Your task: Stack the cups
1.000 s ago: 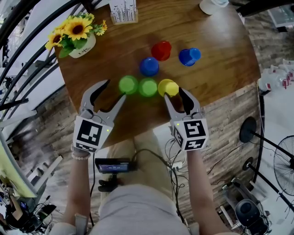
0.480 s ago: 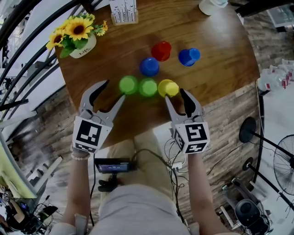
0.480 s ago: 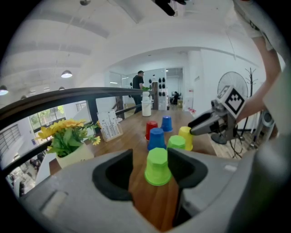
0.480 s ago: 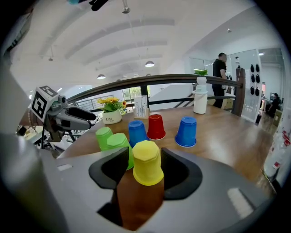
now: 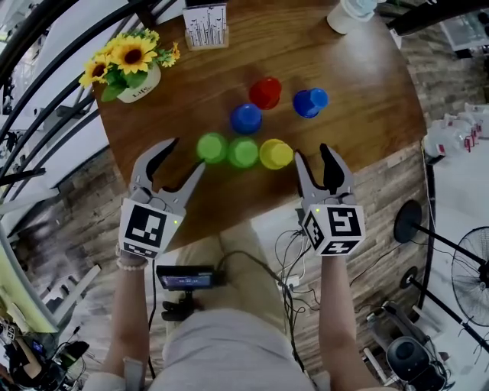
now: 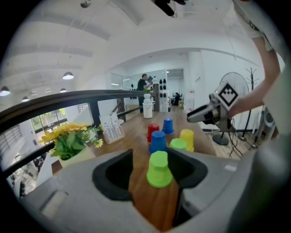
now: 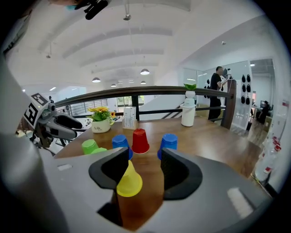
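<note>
Six upside-down cups stand on the round wooden table (image 5: 367, 76). A green cup (image 5: 212, 147), a second green cup (image 5: 243, 152) and a yellow cup (image 5: 275, 153) form the near row. Behind them are a blue cup (image 5: 246, 118), a red cup (image 5: 265, 92) and another blue cup (image 5: 309, 101). My left gripper (image 5: 187, 155) is open just left of the near row, and the first green cup (image 6: 159, 169) sits ahead between its jaws, untouched. My right gripper (image 5: 313, 154) is open and empty, right of the yellow cup (image 7: 128, 181), which stands by its left jaw.
A sunflower pot (image 5: 130, 65) stands at the table's left edge, a card holder (image 5: 205, 23) at the back and a white container (image 5: 348, 14) at the back right. The table's near edge runs under both grippers. A fan (image 5: 466, 275) stands on the floor at the right.
My right gripper has moved right and lifted away from the yellow cup, which no longer lies between its jaws. The left gripper has stayed in place.
</note>
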`<state>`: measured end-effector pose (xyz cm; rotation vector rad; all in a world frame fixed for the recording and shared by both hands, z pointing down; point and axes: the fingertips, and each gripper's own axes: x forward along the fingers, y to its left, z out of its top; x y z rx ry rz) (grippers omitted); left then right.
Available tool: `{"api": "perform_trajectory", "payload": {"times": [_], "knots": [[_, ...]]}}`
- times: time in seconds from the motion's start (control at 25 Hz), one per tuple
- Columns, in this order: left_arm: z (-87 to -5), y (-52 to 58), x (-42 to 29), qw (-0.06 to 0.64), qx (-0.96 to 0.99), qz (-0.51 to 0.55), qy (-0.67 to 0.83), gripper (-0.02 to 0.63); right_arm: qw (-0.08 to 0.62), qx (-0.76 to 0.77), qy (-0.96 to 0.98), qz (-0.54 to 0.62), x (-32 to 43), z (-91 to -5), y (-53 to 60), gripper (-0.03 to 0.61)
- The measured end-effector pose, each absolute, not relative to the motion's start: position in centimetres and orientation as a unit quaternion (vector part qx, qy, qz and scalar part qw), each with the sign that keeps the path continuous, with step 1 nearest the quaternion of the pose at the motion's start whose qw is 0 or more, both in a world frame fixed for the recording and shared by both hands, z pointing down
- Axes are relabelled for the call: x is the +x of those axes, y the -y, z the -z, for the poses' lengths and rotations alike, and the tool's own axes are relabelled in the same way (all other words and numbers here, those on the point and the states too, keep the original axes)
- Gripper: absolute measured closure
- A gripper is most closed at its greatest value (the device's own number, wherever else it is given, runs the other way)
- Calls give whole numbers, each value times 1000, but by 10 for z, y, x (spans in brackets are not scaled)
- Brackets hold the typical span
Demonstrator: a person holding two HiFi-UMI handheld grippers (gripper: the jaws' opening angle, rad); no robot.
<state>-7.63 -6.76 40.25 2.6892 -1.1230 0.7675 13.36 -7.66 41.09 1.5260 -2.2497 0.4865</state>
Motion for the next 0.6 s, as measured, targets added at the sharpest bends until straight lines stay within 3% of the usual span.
{"api": "perform_trajectory", "payload": {"times": [0.6], "knots": [[-403, 66, -78, 67, 882, -258, 389, 385, 209, 560, 784, -165, 169, -430, 144, 368]]}}
